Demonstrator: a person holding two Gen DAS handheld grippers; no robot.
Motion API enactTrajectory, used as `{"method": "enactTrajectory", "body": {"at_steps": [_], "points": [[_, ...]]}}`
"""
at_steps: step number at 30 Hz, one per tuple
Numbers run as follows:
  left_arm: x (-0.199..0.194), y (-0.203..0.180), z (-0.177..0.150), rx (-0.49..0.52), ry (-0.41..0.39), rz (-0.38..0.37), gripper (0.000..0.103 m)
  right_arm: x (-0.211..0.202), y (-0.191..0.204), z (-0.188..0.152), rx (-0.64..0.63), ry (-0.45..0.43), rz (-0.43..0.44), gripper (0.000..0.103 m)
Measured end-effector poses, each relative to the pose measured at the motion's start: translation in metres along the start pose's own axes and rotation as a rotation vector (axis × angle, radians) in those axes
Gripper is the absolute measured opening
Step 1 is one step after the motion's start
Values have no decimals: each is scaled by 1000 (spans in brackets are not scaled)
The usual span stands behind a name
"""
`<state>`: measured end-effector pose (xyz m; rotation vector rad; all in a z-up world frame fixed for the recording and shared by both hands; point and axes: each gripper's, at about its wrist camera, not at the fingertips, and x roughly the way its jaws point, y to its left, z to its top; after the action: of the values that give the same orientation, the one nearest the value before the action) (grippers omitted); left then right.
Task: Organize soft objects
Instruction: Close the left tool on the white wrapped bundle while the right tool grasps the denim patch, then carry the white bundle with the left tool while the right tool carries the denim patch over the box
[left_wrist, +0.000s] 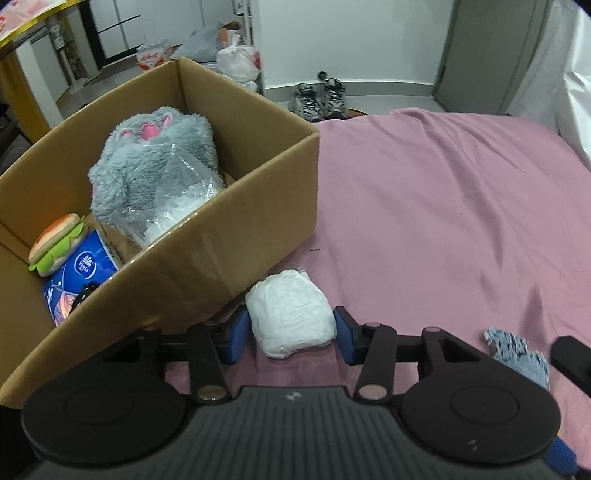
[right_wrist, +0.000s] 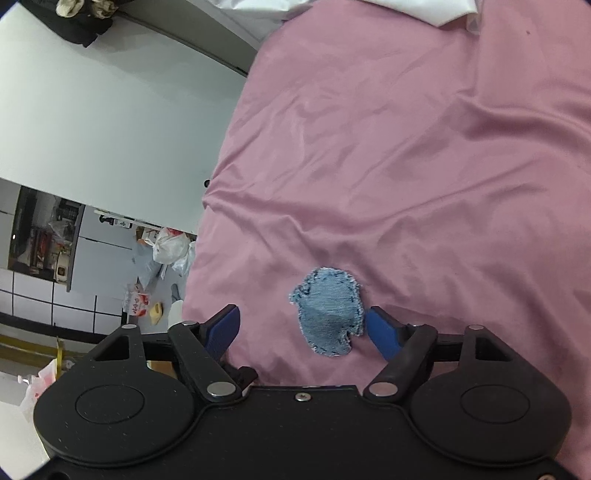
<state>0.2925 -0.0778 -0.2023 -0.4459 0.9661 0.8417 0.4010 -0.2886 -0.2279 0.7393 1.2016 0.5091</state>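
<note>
Left gripper jaws apart, straddling the white wad on the pink sheet; the pads sit just beside its flanks, contact unclear, and the cardboard box lies up-left of the tool. Right gripper is spread wide with the denim scrap between the fingers, off-centre beside the right pad, long axis roughly along the fingers. Left looks nearer a grasp, likely just close and lift up-left.
</note>
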Motion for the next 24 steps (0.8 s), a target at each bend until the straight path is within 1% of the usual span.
{"method": "enactTrajectory", "body": {"at_steps": [2, 6, 7, 9, 10, 11, 14, 17, 22, 24], "points": [[0, 1, -1, 15, 16, -26, 47, 3, -4, 0, 16, 9, 1, 62], [-2, 3, -1, 57, 32, -77, 47, 8, -6, -2, 13, 5, -18, 58], [-3, 3, -1, 66, 38, -93, 47, 9, -6, -2, 11, 3, -21, 55], [-4, 4, -1, 87, 50, -120, 47, 10, -5, -3, 5, -9, -32, 43], [-5, 4, -2, 95, 56, -134, 47, 10, -5, -4, -6, -12, -50, 30], [-6, 5, -3, 101, 59, -146, 47, 11, -4, -5, -14, -10, -68, 25], [-10, 5, -3, 105, 53, -164, 47, 7, -2, -8, -20, -17, -88, 20], [-14, 8, -2, 109, 61, -197, 47, -3, 6, -12, -49, -36, -114, 17], [-33, 15, 2, 132, 42, -265, 47, -20, 17, -20, -80, -64, -142, 17], [-40, 17, 4, 143, 46, -291, 47, -26, 24, -25, -99, -74, -145, 17]]}}
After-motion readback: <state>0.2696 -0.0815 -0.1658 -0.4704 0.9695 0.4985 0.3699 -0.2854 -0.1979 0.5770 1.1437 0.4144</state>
